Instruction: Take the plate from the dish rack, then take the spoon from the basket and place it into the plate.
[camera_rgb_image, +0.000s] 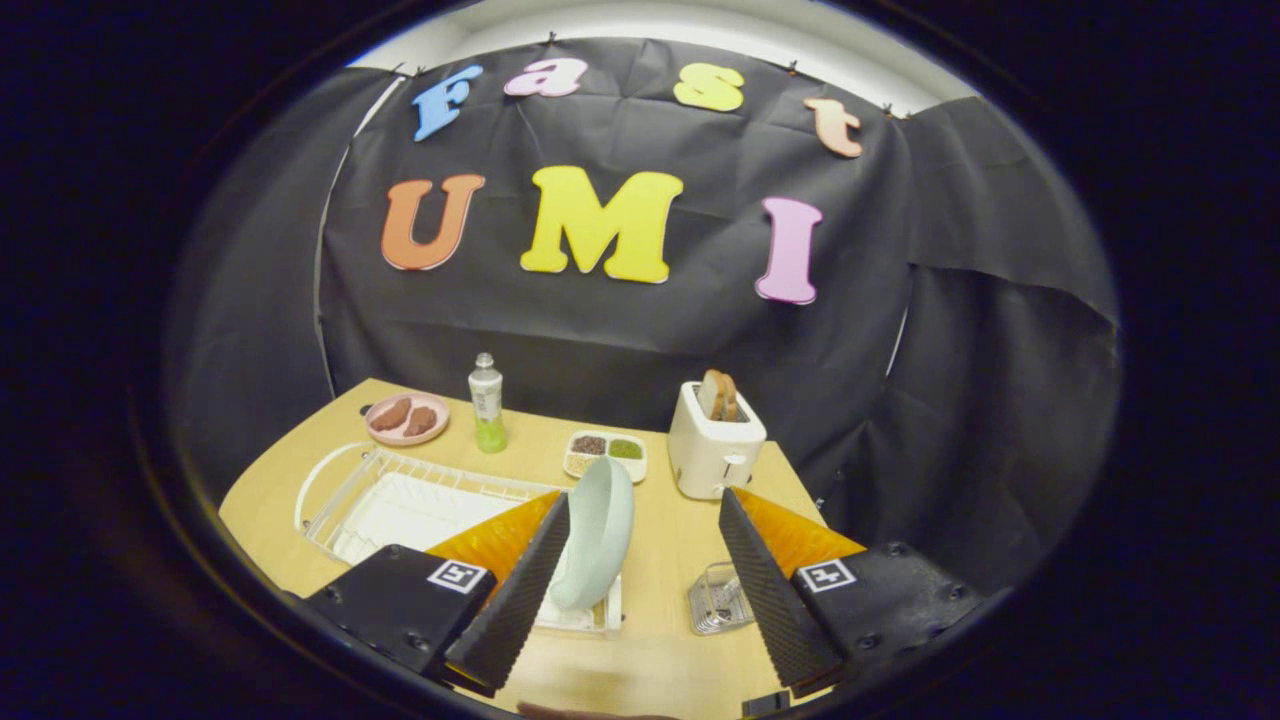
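A pale green plate stands on edge at the right end of the white wire dish rack, right beside my left finger. My gripper hovers above the wooden table, its fingers wide open and empty. The plate leans near the inner face of the left finger; I cannot tell if they touch. A small clear wire basket sits on the table just inside the right finger, partly hidden by it. Its contents are too small to make out.
Beyond the rack are a pink plate with brown food, a clear bottle with green liquid, a divided dish of grains and a white toaster with bread. Bare wooden tabletop lies between my fingers.
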